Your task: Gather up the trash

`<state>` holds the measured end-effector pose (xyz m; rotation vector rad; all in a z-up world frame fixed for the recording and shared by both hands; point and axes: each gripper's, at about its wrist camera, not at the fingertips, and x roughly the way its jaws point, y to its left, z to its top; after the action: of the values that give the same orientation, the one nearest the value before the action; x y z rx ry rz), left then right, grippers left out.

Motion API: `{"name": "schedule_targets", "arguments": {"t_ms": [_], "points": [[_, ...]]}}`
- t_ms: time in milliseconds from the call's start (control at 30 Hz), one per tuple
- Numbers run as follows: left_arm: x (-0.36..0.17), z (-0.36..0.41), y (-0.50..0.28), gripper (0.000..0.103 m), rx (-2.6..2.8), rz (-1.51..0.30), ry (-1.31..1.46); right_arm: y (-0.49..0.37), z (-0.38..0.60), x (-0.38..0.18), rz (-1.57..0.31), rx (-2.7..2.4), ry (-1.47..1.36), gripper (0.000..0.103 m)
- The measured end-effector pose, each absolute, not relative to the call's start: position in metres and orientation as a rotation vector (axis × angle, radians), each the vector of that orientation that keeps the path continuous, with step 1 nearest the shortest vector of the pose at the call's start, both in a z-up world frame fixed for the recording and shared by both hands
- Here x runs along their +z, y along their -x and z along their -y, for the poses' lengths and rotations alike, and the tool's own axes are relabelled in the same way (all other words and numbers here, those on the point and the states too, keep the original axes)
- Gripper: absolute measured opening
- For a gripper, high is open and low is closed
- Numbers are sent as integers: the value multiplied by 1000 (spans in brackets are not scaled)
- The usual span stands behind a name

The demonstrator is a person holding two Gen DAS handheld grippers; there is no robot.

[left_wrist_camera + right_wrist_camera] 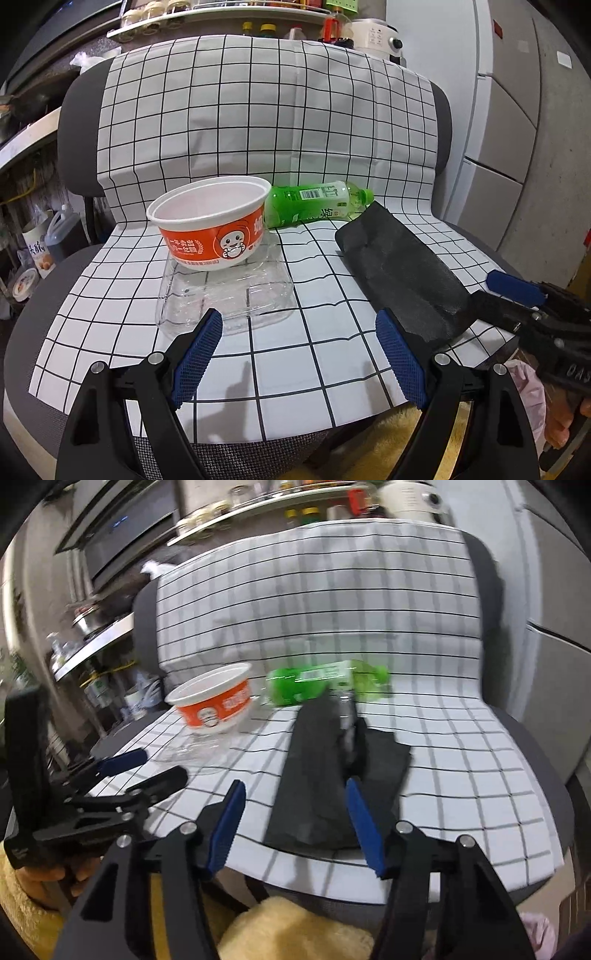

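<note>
Left wrist view first: we see the left gripper with its blue-padded jaws spread wide and nothing between them, hovering over the front of the checked cloth. Just past its fingertips lies a clear plastic tray, flat on the cloth, and the orange and white paper bowl stands upright on the tray's far part. Behind the bowl, touching or just beside it, a green bottle lies on its side with its cap pointing right. To the right of these a black bag lies flat, reaching from the bottle's neck toward the front edge.

From the right wrist view, which is blurred, we see the right gripper with its jaws apart and not pressing on anything; the near end of the black bag lies beyond and between its fingertips. In the left wrist view one blue pad sits above the bag's near right corner; we cannot tell whether it touches. The cloth drapes over a grey chair, seat and back. A shelf with jars runs behind it.
</note>
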<state>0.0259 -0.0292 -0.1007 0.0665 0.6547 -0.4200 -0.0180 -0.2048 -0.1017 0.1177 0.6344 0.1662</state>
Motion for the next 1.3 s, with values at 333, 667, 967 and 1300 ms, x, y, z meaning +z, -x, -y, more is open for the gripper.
{"name": "schedule_targets", "arguments": {"t_ms": [333, 667, 967, 1300], "points": [[-106, 18, -31, 85, -416, -669, -47, -23, 213, -142, -799, 94, -121, 57], [-114, 21, -36, 85, -424, -688, -45, -13, 196, -163, -790, 66, 43, 70], [-114, 23, -31, 85, -430, -690, -49, -9, 205, -167, -739, 114, -9, 64], [-110, 16, -29, 85, -410, -683, -49, -6, 211, -164, -733, 124, -90, 47]]}}
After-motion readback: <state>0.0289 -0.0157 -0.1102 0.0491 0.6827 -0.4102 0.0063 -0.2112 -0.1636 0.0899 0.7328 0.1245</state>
